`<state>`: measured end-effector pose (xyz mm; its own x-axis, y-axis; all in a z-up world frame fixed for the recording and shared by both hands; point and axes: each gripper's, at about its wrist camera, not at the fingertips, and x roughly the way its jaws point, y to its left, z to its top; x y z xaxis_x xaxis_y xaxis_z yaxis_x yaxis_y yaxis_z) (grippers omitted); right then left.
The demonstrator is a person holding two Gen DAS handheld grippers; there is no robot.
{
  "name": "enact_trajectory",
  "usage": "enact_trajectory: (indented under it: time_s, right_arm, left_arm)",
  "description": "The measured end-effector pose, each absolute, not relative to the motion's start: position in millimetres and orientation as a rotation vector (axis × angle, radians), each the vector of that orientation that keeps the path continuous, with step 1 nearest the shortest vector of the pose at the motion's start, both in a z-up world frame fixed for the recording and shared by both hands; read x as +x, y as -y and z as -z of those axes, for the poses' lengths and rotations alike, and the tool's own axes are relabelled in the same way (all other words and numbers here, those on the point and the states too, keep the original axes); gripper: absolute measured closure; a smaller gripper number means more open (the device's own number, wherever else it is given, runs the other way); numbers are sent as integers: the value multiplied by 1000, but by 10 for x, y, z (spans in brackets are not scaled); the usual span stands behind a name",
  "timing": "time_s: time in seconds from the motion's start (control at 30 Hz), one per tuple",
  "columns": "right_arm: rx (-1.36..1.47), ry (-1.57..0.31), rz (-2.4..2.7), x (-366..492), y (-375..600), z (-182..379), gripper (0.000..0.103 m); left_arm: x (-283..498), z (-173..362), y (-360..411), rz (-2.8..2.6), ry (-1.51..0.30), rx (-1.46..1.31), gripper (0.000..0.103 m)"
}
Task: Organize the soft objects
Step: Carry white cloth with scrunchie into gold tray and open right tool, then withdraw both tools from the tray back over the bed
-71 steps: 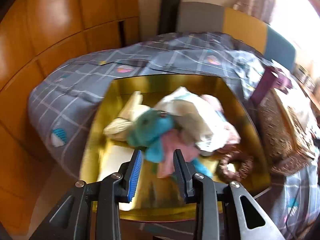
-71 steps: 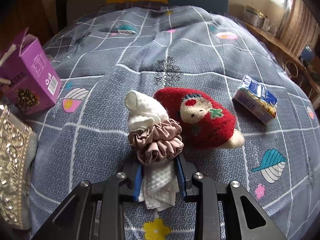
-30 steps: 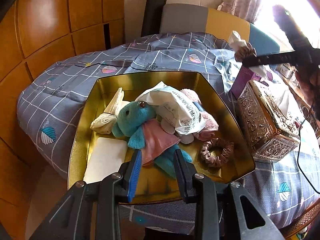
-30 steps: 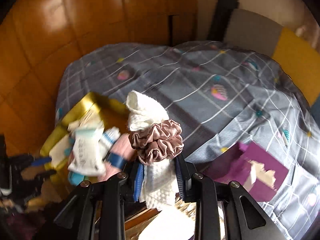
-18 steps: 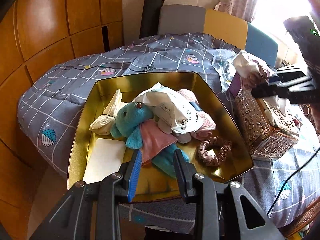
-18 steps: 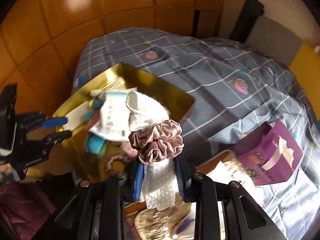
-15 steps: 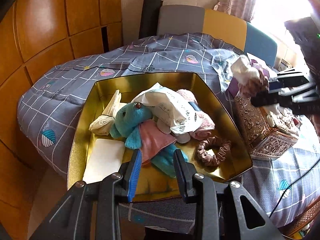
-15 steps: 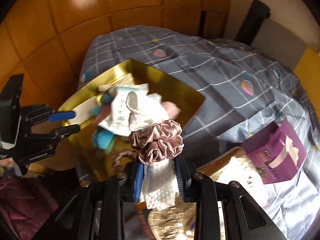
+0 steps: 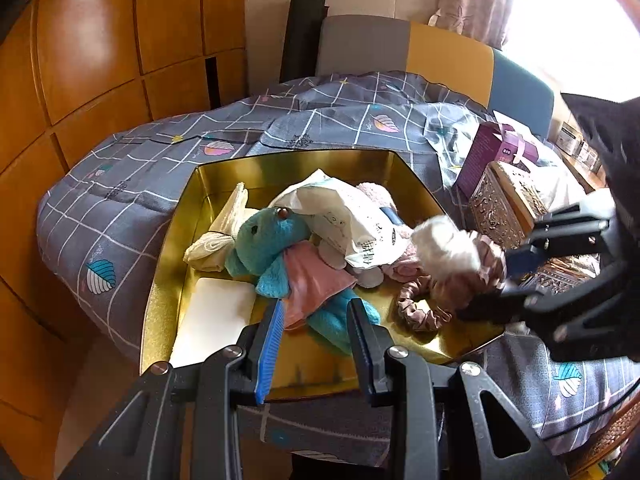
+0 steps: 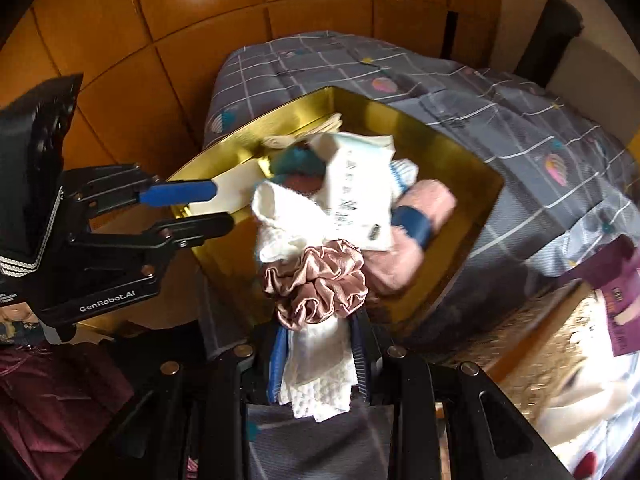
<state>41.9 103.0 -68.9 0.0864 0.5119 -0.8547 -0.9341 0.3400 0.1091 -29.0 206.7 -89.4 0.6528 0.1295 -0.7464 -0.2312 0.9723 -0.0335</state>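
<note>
Since half a second ago the right gripper [image 10: 318, 360] has swung in over the gold tray [image 9: 176, 248], carrying its white cloth [image 10: 316, 376] with the pink scrunchie [image 10: 318, 284] banded round it; the tray contents have not shifted.

From the left: the left gripper [image 9: 316, 332] waits at the tray's near edge, jaws apart and empty. Next come the teal plush [image 9: 268, 240], the paper packet [image 9: 348, 220] and a second scrunchie [image 9: 420, 312] lying in the tray. The right gripper is clamped on the cloth above the tray's right rim (not yet over the middle).

Released here, the bundle could catch that rim and tumble onto the bedspread [image 9: 120, 184]. It might also settle on the heaped packet and roll off.
</note>
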Motion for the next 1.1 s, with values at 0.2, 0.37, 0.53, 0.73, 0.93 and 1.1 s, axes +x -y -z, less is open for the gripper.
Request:
enact_trajectory:
  time_s: [0.2, 0.37, 0.53, 0.73, 0.93, 1.1]
  right_arm:
    - [-494, -1004, -1148, 361, -1125, 796, 74]
    - [-432, -1030, -1120, 388, -1268, 884, 74]
    - [-396, -1057, -1047, 444, -1446, 994, 74]
    - [-463, -1064, -907, 561, -1664, 1197, 74]
    - [-409, -1090, -958, 526, -1617, 1155, 63]
    - [-364, -1070, -960, 514, -1493, 1062, 49]
  left_arm:
    - [-306, 890, -2154, -225, -827, -154, 71]
    - [-361, 867, -2353, -285, -812, -192, 71]
    - [-412, 867, -2577, -345, -804, -229, 71]
    - [-421, 893, -2658, -358, -811, -239, 71]
    - [-420, 893, -2612, -348, -813, -233, 71]
    - [-413, 874, -2570, -339, -810, -225, 71]
